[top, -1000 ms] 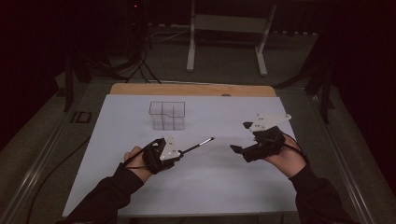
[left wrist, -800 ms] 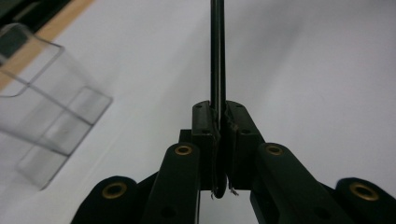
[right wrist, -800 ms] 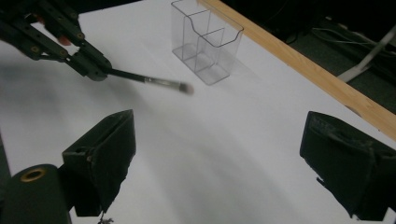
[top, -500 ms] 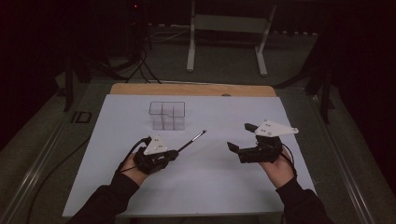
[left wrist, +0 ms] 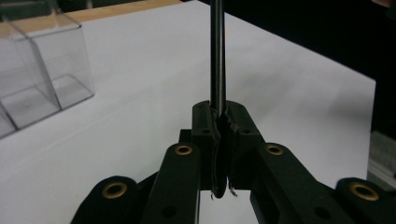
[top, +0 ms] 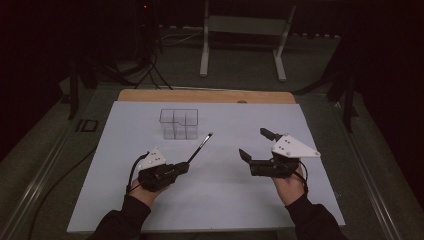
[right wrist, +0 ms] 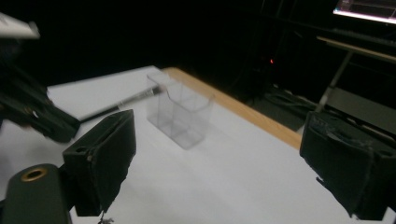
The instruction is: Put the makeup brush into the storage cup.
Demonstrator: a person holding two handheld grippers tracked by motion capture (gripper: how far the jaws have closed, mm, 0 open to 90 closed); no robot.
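Note:
My left gripper (top: pixel 184 167) is shut on the end of a thin black stick (top: pixel 199 147), low over the white table sheet (top: pixel 230 200). The stick's pale tip points up and right, just short of a clear plastic compartment box (top: pixel 179 123). In the left gripper view the jaws (left wrist: pixel 220 121) pinch the stick (left wrist: pixel 217 56), with the clear box (left wrist: pixel 37 70) off to the left. My right gripper (top: pixel 256 144) is open at the table's right, its jaws wide apart and nothing between them. In the right gripper view (right wrist: pixel 224 163) I see the box (right wrist: pixel 180 109), the stick (right wrist: pixel 126 101) and the left gripper (right wrist: pixel 32 112).
A wooden strip (top: pixel 205 96) runs along the sheet's far edge. Behind the table stands a metal frame stand (top: pixel 242 40), with cables (top: pixel 150 70) on the dark floor. A small dark item (top: pixel 86 125) lies off the sheet's left edge.
The left hand has drawn slightly back toward me, and the stick's tip has swung left and farther out, closer to the clear box. The right gripper has shifted a little left and nearer.

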